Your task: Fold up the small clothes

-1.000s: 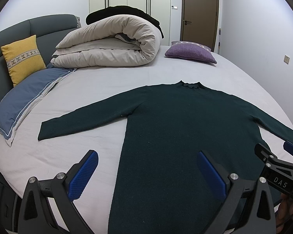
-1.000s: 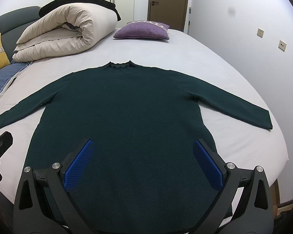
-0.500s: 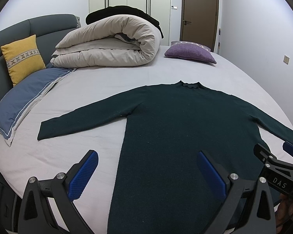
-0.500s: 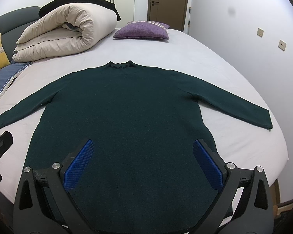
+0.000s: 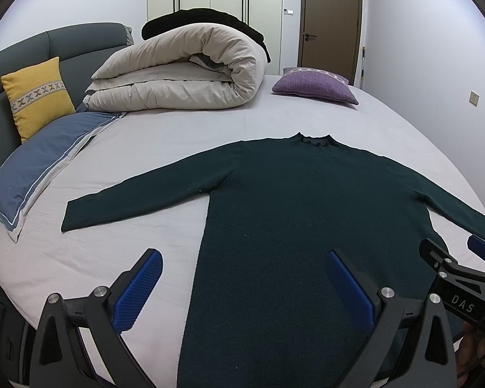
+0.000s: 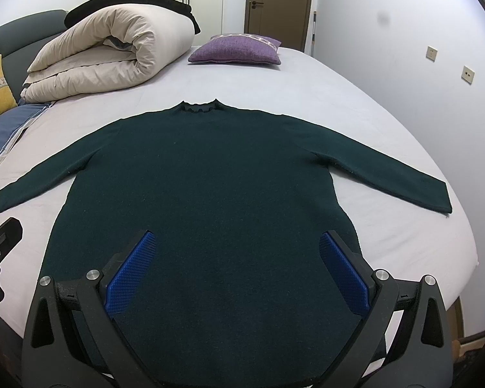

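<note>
At the far left, a yellow cushion [image 5: 37, 97] is leaning upright against the grey headboard [image 5: 84, 43], with a blue pillow [image 5: 45, 161] lying flat just below it on the bed [image 5: 184, 123]. Beside these, a rolled beige duvet [image 5: 181, 71] is sitting at the head of the bed, and a black garment [image 5: 207, 17] is resting on top of it.

The left gripper [image 5: 241, 286] is hovering above the near edge of the bed with its blue pads [image 5: 139, 291] spread wide and holding nothing; its left pad is standing over bare sheet, its right pad over the sweater's lower body.

The dark green sweater [image 6: 203, 187] is lying flat and face up in the middle of the bed, collar pointing toward the far end, hem at the near edge, both sleeves stretched outward and slightly downward. The left sleeve [image 5: 139, 197] is lying well apart from the blue pillow.

The right gripper [image 6: 237, 273] is hovering over the sweater's lower body, fingers spread wide, gripping nothing. In the left wrist view it is showing at the right edge, just beside the right sleeve [image 6: 388, 174] cuff.

Further right, a purple cushion [image 6: 236, 50] is lying at the far end of the bed, near the brown door [image 6: 279, 6]. Wall sockets [image 6: 431, 53] are showing on the right wall.
</note>
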Motion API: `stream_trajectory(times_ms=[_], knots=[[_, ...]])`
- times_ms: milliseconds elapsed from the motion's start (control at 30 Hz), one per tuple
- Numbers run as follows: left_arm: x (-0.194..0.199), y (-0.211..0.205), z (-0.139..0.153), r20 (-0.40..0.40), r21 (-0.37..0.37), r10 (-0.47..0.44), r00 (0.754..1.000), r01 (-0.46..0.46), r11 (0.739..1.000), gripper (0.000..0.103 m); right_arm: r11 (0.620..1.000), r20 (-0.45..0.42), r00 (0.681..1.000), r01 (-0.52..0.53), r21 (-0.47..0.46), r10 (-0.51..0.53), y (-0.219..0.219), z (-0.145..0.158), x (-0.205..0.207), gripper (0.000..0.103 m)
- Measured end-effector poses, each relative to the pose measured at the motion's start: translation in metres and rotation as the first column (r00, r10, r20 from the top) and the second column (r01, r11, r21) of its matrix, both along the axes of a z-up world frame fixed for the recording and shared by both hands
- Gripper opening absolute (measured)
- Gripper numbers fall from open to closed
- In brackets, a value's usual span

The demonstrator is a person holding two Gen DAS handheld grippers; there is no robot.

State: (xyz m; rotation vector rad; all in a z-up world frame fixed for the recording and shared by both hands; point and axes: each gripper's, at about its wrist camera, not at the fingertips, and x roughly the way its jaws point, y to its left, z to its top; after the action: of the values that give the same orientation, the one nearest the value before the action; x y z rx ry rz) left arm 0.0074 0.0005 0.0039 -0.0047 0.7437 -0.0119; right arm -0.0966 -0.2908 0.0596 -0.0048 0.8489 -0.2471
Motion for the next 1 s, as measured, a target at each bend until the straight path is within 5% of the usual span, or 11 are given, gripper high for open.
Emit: stream_trajectory(times_ms=[767,1000], knots=[[0.011,-0.005,-0.017,-0.035,-0.014,0.010,0.999,-0.011,1.000,0.103,1.000,-0.014,1.000,0.004,0.007,-0.004,-0.004,-0.011,0.004,0.103],[0.026,-0.015,-0.032,-0.064,-0.051,-0.027,0.998,0.023,0.998,0.103,0.992,0.017,0.996,0.088,0.086,-0.090,-0.071,-0.014,0.010,0.103]])
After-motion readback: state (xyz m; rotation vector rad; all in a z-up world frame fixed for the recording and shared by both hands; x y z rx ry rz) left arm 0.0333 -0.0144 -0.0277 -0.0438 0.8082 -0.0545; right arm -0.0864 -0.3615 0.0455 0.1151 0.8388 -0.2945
